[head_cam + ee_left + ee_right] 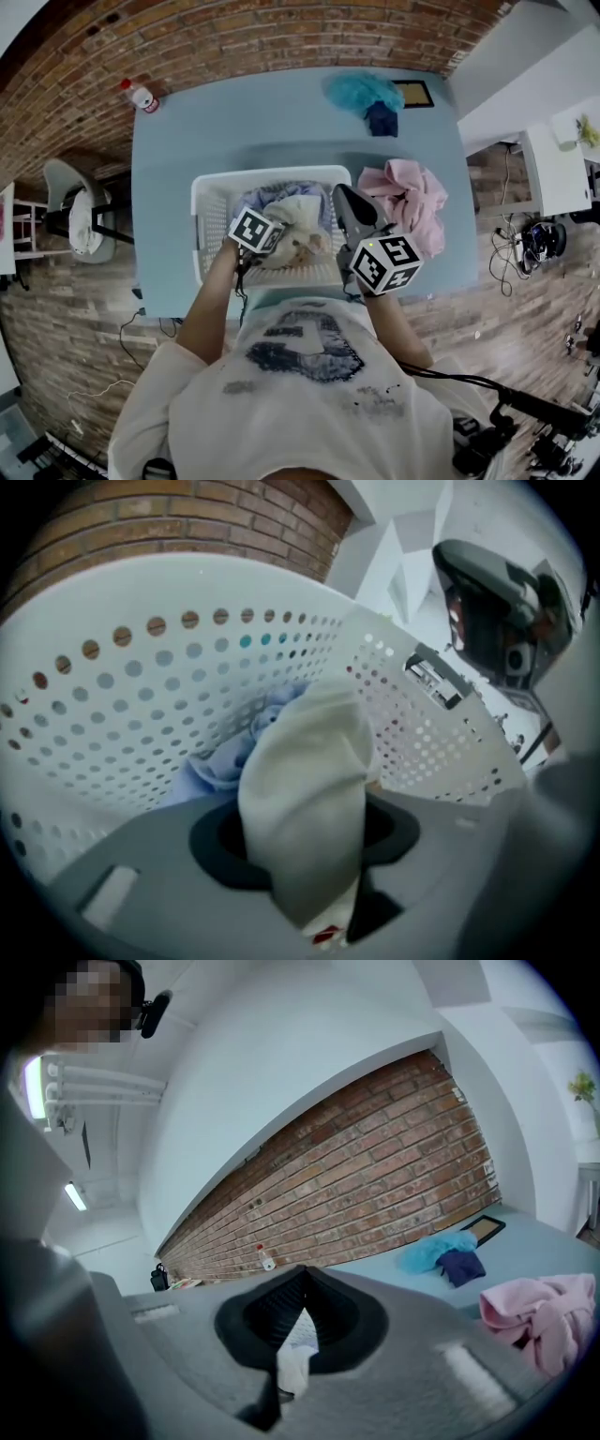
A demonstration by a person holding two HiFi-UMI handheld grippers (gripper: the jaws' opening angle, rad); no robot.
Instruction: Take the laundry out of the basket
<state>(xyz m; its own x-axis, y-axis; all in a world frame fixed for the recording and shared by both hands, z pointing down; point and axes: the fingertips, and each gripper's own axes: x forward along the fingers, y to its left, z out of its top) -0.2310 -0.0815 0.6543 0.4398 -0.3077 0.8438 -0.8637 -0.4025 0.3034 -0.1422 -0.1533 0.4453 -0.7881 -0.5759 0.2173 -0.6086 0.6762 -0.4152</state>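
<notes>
Right gripper (345,199), jaws pressed together, hangs over the white perforated plastic basket (211,202). Left gripper (309,827) pinches a cream cloth (305,761) inside it. Crumpled pink garment (408,202) lies outside; more laundry remains.

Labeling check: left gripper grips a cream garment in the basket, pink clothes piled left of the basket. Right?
Wrong side: head view shows the pink clothes piled right of the basket. Left gripper does grip the cream garment in it.
</notes>
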